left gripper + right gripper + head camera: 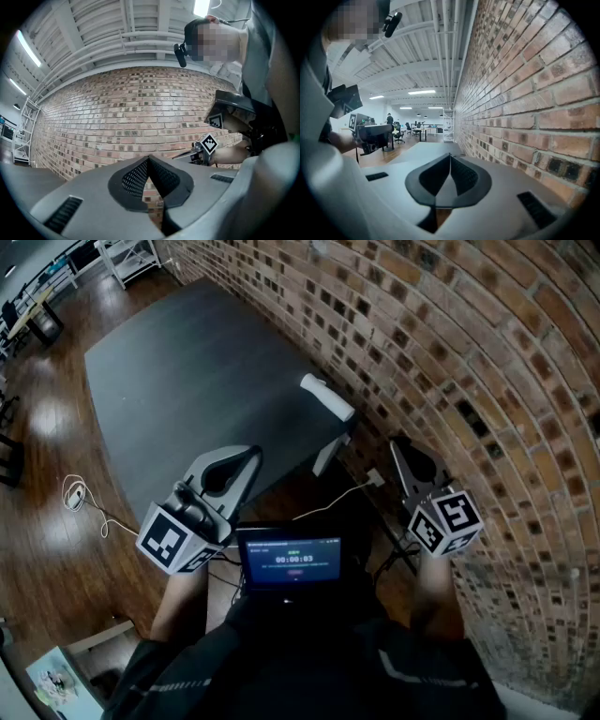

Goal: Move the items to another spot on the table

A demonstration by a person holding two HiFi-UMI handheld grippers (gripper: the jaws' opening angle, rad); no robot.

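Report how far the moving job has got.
Nothing looks done: the white object lies at the edge of the dark table. Nothing in hand: left claw and right claw are shut and empty, short of the table. All the moving is left.

A rough brick wall (469,352) runs down the right side, over a glossy wooden floor (37,531). A white cable (75,493) lies coiled on the boards at the left. A small lit screen (289,560) glows low in the middle, with another thin cord (328,502) leading towards the wall. A white shelving rack (131,257) stands at the far end. Overhead run pale ceiling pipes (140,44) and a strip light (28,47).
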